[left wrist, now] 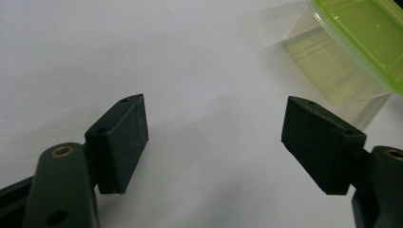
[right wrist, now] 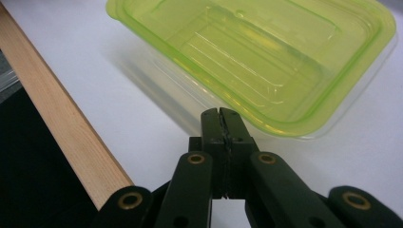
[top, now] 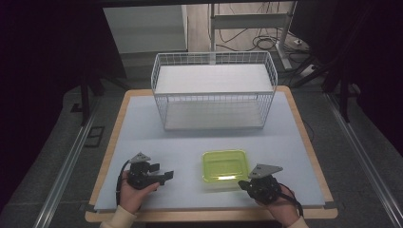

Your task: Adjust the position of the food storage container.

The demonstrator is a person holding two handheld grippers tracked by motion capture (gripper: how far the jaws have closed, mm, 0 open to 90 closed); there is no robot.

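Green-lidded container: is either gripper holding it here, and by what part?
Nothing is held. The left gripper is open beside the green-lidded container; the right gripper is shut just short of its near edge, with nothing between its jaws.

The left gripper [left wrist: 214, 135] hovers over the white table [left wrist: 142, 52], jaws wide apart (nothing between them); a green-lidded container [left wrist: 354, 42] sits upper right.

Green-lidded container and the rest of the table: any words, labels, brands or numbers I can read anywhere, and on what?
None can be read.
Green-lidded container: raised ridges moulded in the lid, no letters legible.
Wire basket: no tag or label seen.
Left gripper and right gripper: plain black jaws, no markings.
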